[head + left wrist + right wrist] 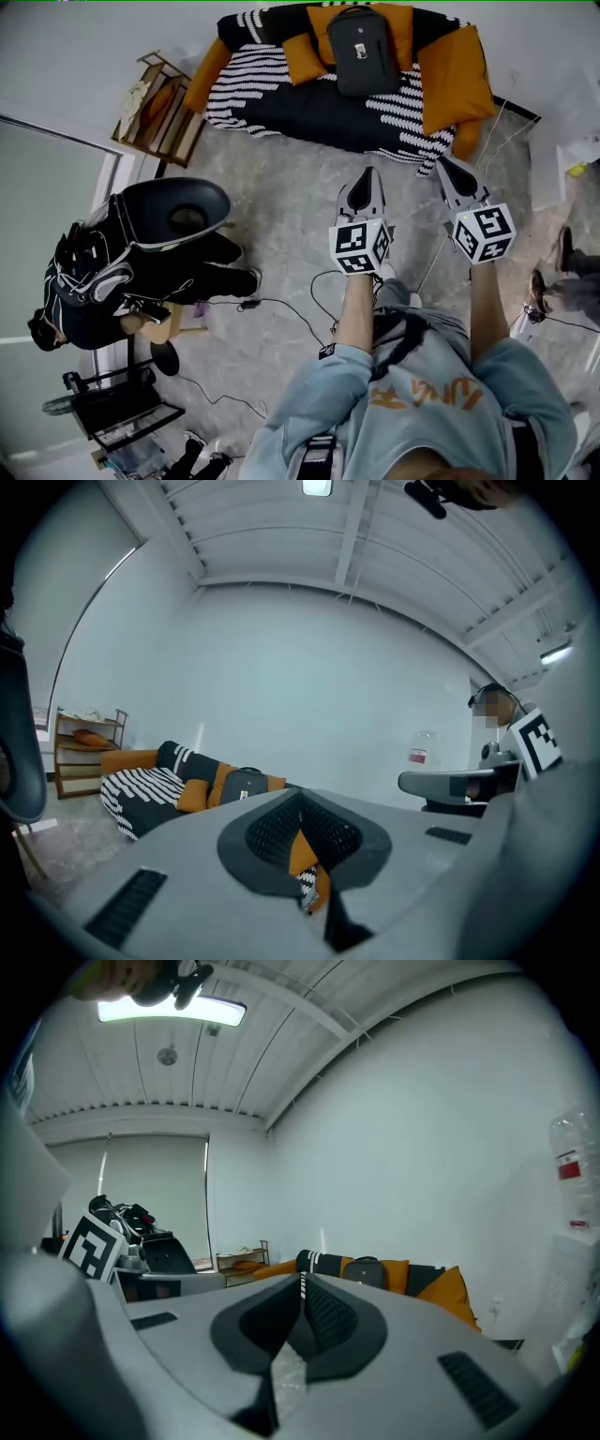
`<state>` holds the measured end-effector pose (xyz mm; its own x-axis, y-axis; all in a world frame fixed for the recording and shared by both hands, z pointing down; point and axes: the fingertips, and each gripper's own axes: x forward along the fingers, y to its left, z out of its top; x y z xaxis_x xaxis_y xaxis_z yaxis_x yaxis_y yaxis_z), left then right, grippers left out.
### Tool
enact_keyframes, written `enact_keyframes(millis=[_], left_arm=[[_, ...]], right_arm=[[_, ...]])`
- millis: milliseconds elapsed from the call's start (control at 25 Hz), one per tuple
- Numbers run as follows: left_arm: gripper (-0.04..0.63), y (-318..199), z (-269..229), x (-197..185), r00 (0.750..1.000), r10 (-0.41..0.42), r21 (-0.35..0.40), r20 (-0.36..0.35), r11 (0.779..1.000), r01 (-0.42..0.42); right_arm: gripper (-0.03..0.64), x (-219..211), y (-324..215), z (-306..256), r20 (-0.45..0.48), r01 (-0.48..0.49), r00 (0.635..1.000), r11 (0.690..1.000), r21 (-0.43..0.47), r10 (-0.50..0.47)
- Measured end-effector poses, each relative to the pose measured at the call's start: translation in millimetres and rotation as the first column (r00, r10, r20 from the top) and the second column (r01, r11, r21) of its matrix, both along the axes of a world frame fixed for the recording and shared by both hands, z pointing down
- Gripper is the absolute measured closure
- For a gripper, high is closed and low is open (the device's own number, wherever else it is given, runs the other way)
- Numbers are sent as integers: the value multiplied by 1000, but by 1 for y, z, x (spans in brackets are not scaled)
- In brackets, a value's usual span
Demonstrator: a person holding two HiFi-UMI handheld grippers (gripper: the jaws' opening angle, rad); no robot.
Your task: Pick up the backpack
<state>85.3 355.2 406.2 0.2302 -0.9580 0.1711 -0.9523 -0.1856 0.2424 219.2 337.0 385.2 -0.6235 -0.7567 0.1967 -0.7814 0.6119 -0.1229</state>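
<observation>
Backpack (363,51) upright on sofa (319,103), both grippers closed, well apart from it

Orange print on the person's shirt (424,395) is too distorted to read.

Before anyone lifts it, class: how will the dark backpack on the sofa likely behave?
The backpack looks fabric, so it may sag. It keeps a boxy shape propped against the orange cushions, so likely padded or filled.

Backpack (363,52) on striped sofa (309,98), upright.
</observation>
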Motion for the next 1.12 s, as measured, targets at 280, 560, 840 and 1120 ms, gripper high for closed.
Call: enact_keyframes(millis=[280,560,840,1120], left_arm=[[573,-32,-9,-28,999,5,29,-44,1000,-4],[572,-54,-32,-84,997,-23,82,-71,996,29],[572,-75,-46,-105,997,-2,119,-75,993,11],[572,-87,-40,-136,995,-49,112,-90,992,59]], right_arm=[[583,-24,-30,-12,-43,-13,999,1000,15,13],[581,-84,-54,-31,-65,56,997,997,61,-52],[582,-112,-85,-46,-42,56,998,994,91,-52],[583,-153,-102,-48,-42,131,991,987,94,-127]])
